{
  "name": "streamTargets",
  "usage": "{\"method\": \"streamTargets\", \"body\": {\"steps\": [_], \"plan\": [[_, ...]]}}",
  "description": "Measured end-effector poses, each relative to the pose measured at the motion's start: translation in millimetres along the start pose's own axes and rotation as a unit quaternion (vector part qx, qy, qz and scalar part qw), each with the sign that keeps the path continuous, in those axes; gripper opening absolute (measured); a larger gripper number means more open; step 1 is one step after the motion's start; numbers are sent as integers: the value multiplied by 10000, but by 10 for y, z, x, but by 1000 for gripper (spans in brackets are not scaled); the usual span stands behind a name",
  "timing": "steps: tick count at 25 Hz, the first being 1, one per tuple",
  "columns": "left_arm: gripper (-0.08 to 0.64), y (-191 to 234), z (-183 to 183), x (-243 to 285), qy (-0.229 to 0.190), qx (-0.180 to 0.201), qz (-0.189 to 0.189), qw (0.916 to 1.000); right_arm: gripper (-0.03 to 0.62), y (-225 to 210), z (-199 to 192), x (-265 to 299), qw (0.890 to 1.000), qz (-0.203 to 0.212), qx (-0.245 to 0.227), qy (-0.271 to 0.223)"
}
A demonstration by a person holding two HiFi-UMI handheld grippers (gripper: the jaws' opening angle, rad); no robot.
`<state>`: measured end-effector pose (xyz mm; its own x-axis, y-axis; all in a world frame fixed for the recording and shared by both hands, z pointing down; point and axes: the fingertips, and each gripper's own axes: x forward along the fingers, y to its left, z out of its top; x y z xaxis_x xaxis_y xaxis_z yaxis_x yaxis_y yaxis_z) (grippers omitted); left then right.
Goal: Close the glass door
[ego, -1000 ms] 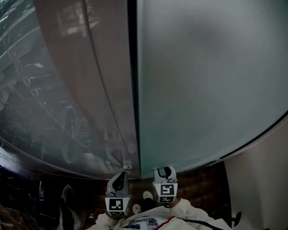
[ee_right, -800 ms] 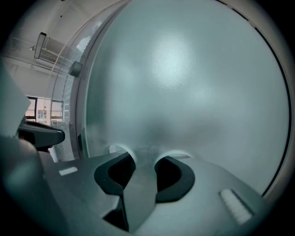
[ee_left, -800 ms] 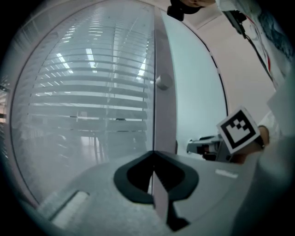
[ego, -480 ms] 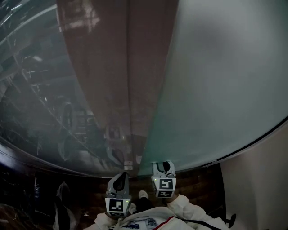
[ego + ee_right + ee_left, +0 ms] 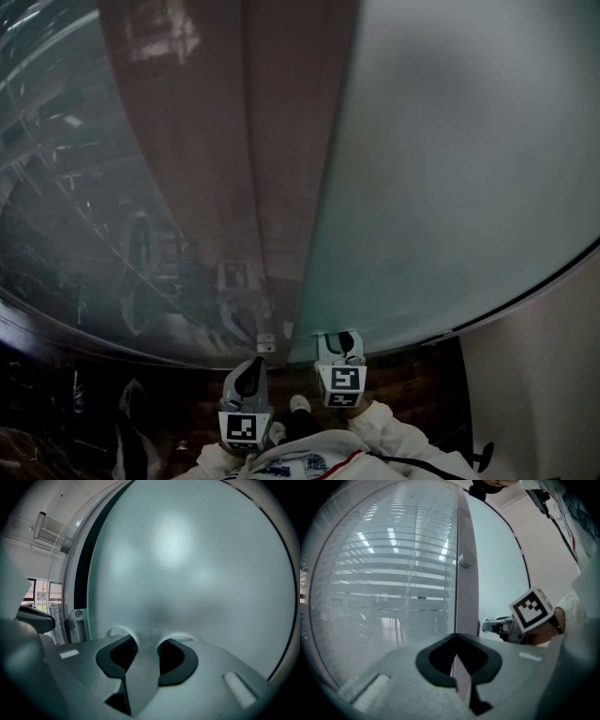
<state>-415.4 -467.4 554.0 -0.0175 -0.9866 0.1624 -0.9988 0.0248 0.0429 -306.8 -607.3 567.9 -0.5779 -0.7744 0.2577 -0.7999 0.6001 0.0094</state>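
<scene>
**Frosted glass at the tips of our right claw**

Frosted glass shows through the gap of our right claw. Its jaws stand a narrow slit apart with nothing gripped between them. The tips sit right up at the face of the glass door; whether they touch it or stop just short, we cannot tell. Our left claw has its jaw tips pressed together and holds nothing. It points at the pinkish-brown post just beside the door's free edge.

From the left gripper view we see the right claw's marker cube off to the right, near the door's lower part.

In the head view the two claws lie side by side, low in the picture. The right one is at the bottom corner of the door, close to the free edge. The left one is just below a small pale bracket at the foot of the post. The door's pane fills the right half, and its free edge runs slanted beside the brown post. We cannot tell whether the door is fully shut against it.

Left of the post stands a glass wall with blinds behind it. A white wall rises to the right of the door. Under the claws are a dark wooden floor, our white sleeve and a pale shoe.
</scene>
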Motion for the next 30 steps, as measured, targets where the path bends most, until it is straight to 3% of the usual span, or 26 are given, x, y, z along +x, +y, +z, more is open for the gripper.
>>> {"method": "streamTargets", "body": {"steps": [30], "plan": [[3, -148, 127, -353, 12, 296, -102, 9995, 124, 39, 52, 41, 9999, 99, 107, 10]]}}
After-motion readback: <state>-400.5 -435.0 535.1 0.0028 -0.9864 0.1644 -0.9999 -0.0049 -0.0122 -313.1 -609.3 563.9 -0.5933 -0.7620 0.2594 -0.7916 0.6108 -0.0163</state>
